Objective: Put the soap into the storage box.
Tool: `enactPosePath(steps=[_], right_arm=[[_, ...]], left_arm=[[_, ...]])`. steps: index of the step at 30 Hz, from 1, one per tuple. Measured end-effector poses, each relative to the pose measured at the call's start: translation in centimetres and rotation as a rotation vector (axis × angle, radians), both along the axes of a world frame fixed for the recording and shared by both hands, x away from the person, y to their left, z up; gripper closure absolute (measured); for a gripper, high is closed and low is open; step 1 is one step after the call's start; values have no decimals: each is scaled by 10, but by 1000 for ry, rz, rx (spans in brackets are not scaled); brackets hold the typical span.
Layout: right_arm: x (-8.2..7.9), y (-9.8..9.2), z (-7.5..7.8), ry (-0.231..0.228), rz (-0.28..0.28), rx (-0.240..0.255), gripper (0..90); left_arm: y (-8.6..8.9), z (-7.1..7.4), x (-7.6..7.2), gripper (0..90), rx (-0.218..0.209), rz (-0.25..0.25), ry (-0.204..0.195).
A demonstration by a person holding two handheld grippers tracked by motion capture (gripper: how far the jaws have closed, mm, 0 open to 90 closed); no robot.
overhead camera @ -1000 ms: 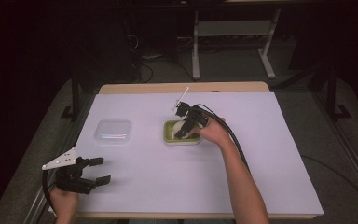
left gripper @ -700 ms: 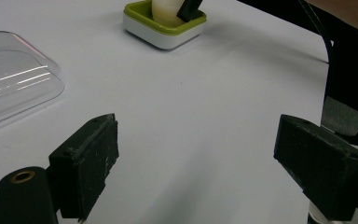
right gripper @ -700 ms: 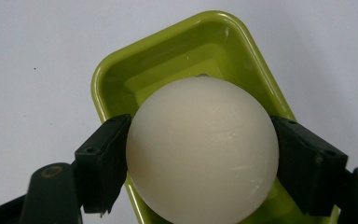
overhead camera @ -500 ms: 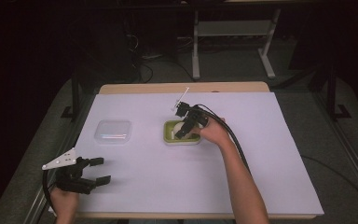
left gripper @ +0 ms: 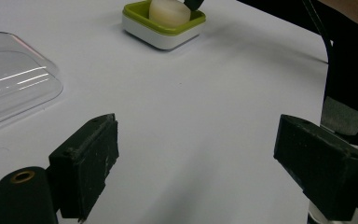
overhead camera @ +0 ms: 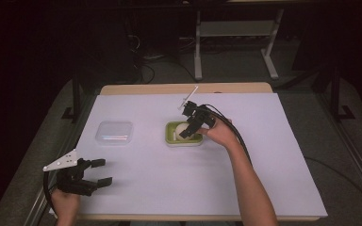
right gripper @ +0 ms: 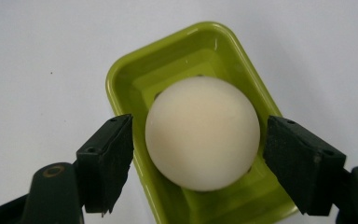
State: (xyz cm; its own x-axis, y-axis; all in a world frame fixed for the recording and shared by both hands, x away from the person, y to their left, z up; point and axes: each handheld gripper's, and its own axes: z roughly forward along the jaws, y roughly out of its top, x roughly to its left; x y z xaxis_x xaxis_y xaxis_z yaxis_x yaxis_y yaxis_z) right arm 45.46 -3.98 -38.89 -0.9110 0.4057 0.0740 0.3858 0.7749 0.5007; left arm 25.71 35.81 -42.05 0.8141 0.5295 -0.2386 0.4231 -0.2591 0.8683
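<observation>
Right claw (right gripper: 198, 154) unmoved, jaws astride ball (right gripper: 203, 133).

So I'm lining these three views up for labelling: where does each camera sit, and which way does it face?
High view: above the person's side, looking forward and down at the table; both forearms and the left gripper show.
Left gripper view: rides the left gripper, looks across the table past its open jaws.
Right gripper view: looks down between open jaws of the right gripper.
All three share the pale ball in the green tray.
</observation>
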Motion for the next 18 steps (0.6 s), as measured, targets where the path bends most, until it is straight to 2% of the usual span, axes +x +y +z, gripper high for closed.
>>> enactPosePath(steps=[3,5,18], right_arm=[[-2,-6,-1,22,-5,-6,237],[-5,-10,0,2,-8,4,238],[-19,-35,3,14,-26,59,231]], left_arm=[[0,0,0,131,-1,0,0],[-1,0,0,131,-3,2,3],[-2,0,-1,131,-1,3,1]])
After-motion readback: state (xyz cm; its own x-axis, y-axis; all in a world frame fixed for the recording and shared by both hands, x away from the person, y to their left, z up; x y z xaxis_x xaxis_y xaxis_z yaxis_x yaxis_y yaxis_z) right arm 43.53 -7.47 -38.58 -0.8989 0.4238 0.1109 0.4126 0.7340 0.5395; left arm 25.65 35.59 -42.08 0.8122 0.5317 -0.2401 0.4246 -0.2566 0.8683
